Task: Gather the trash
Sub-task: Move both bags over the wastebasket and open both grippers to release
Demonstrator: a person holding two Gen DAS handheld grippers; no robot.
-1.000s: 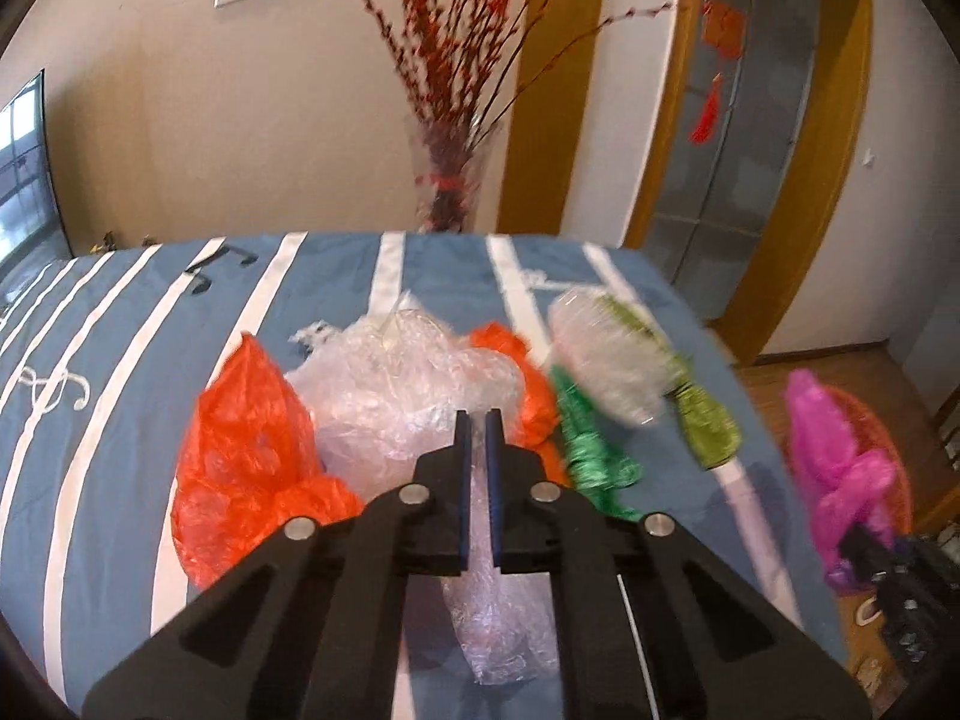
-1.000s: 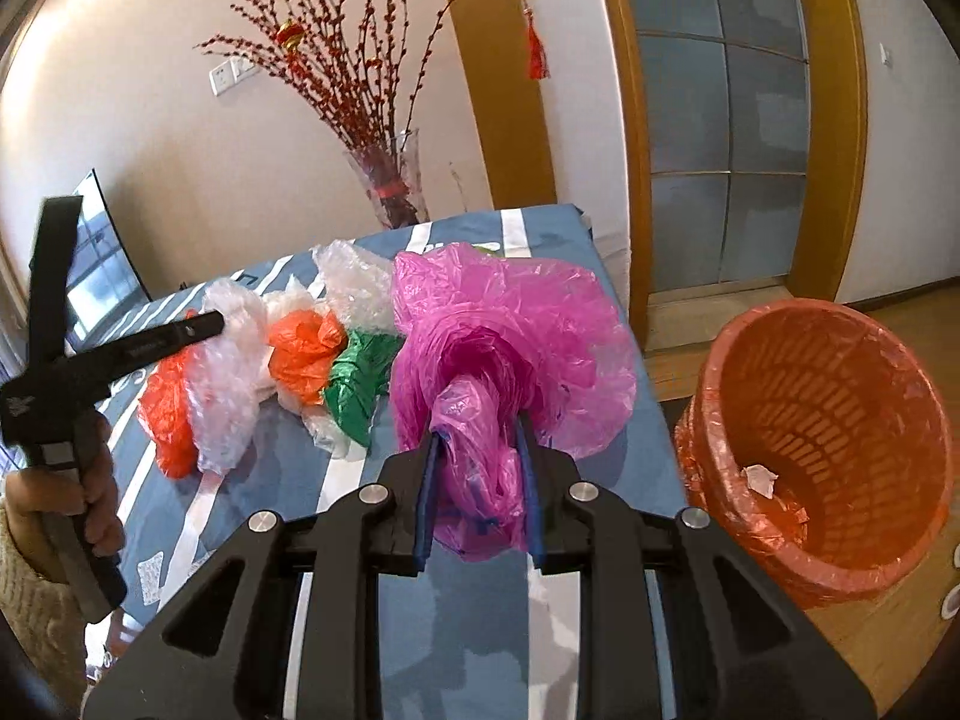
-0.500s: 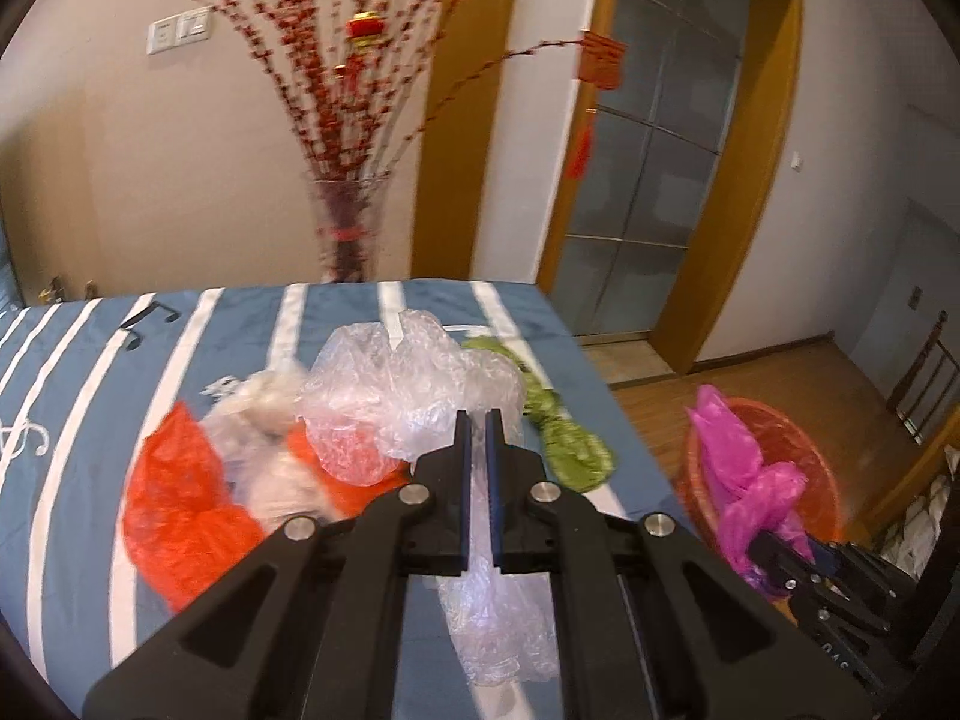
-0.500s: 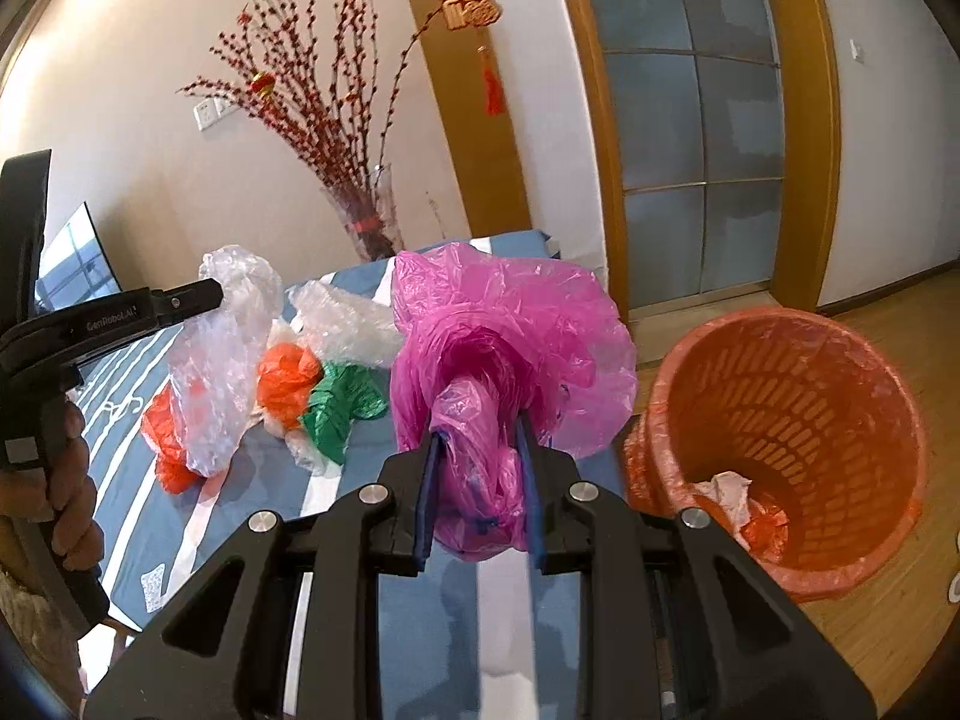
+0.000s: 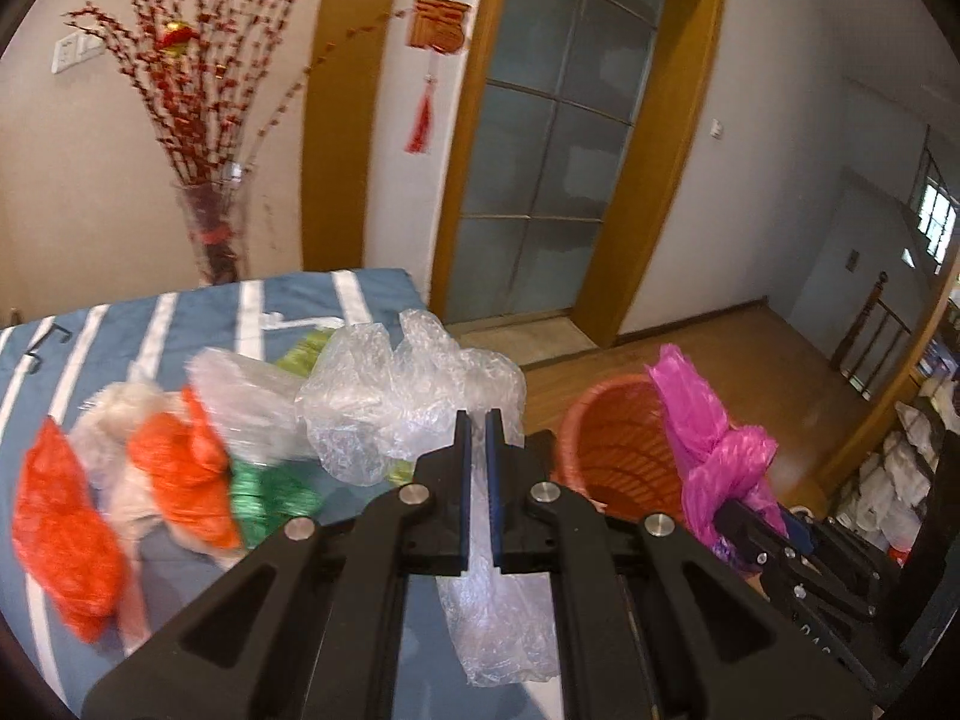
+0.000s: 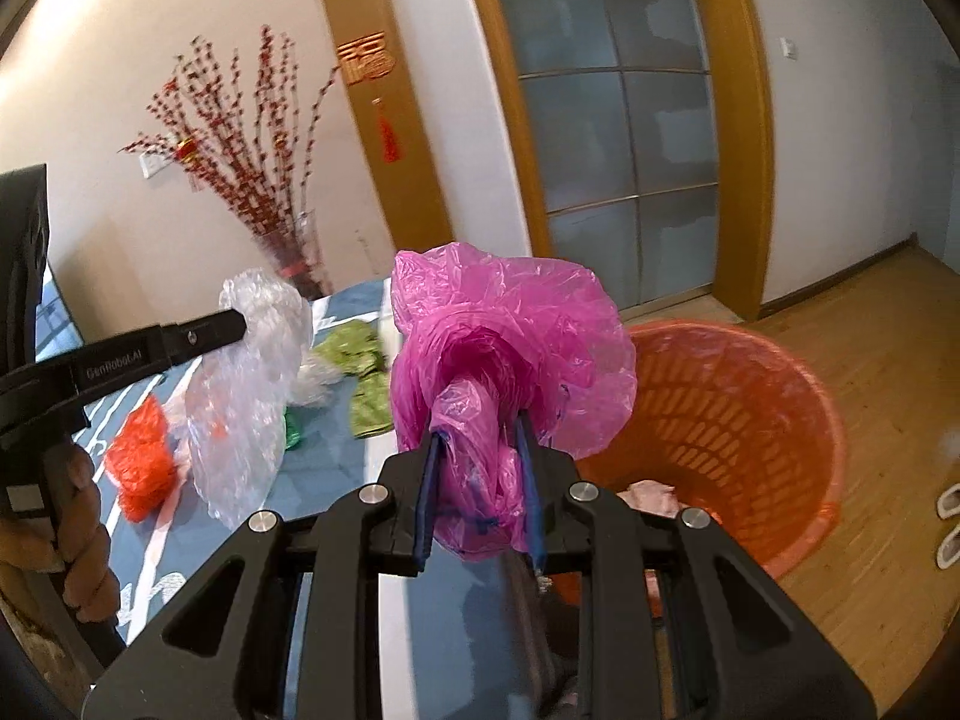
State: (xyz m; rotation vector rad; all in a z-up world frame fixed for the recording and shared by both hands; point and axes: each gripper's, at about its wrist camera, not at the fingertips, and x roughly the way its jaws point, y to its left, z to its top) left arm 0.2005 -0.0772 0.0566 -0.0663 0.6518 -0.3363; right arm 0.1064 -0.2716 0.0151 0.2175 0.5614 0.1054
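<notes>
Mid-carry, both hands loaded, heading for the bin [image 6: 750, 420].

Left gripper [image 5: 477, 468]: jaws pressed together on a thin fold of the clear bag [image 5: 414, 402]. Bulk of it puffed out ahead of the tips, a tail hanging under the fingers. Held up off the table [image 5: 198, 312], probably so it doesn't drag the other scraps along. Seen from the right wrist, hanging roughly over the table's edge, short of the bin.

Right gripper [image 6: 480, 456]: jaws part-closed, pinching the bunched neck of the pink bag [image 6: 510, 336]. Rest of it ballooning above the tips. Grip on the gathered part makes sense: flimsy film, slips if caught by a loose flap. Sits just beside the bin rim on the table side, nearer to it than the clear bag is.

Bin on the floor next to the table end, mouth up, some scraps already at the bottom. Handy spot for swinging loads straight off the edge.

Left on the table: orange bags [image 5: 60, 534], green bags [image 5: 270, 492], more clear or white film; blurred, count unclear.

Next, by my read: get each load fully over the mouth before letting go. Risk: light film catching the rim or drifting out onto the floor.
</notes>
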